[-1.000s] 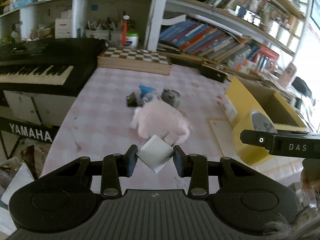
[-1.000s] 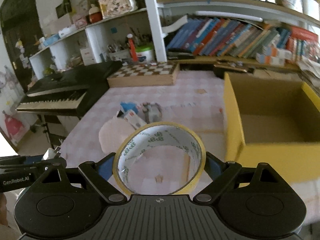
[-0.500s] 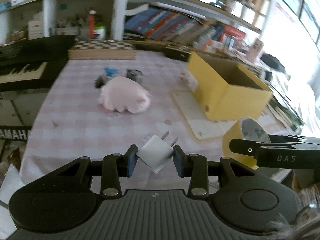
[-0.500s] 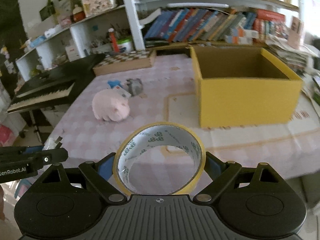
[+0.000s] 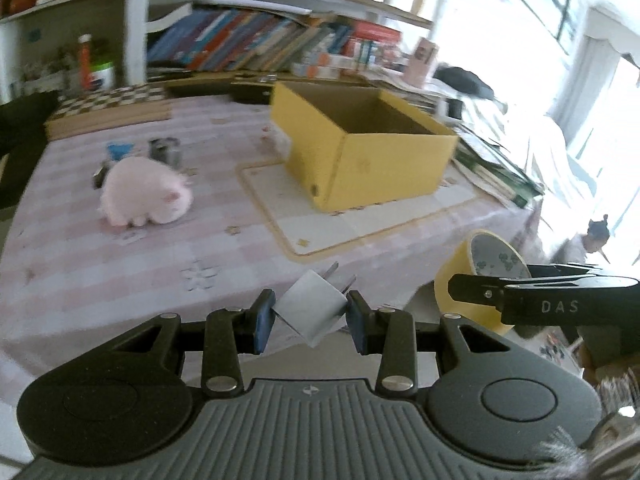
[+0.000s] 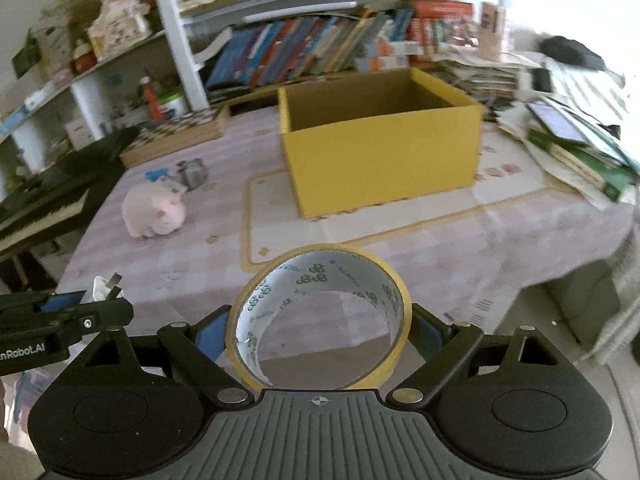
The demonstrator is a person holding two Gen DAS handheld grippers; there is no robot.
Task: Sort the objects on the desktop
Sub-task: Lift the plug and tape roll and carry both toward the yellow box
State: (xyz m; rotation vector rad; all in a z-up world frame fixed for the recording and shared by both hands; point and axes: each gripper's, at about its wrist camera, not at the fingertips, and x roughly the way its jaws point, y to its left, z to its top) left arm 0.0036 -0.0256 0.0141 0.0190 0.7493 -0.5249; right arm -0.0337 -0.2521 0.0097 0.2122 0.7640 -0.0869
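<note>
With your left hand-held gripper (image 5: 307, 314) clenched on the white charger (image 5: 310, 307) and your right hand-held gripper (image 6: 320, 326) grasping the tape roll (image 6: 319, 312), both off the counter's (image 6: 400, 248) near edge, carry each over the yellow box's (image 6: 380, 160) rim before releasing; its floor stays hidden.

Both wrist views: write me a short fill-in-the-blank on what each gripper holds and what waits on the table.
1. The left gripper holds a white ____.
2. The right gripper holds a roll of ____.
3. The open box on the table is ____ in colour.
4. The plush pig is ____ in colour.

Missing words: plug; tape; yellow; pink
</note>
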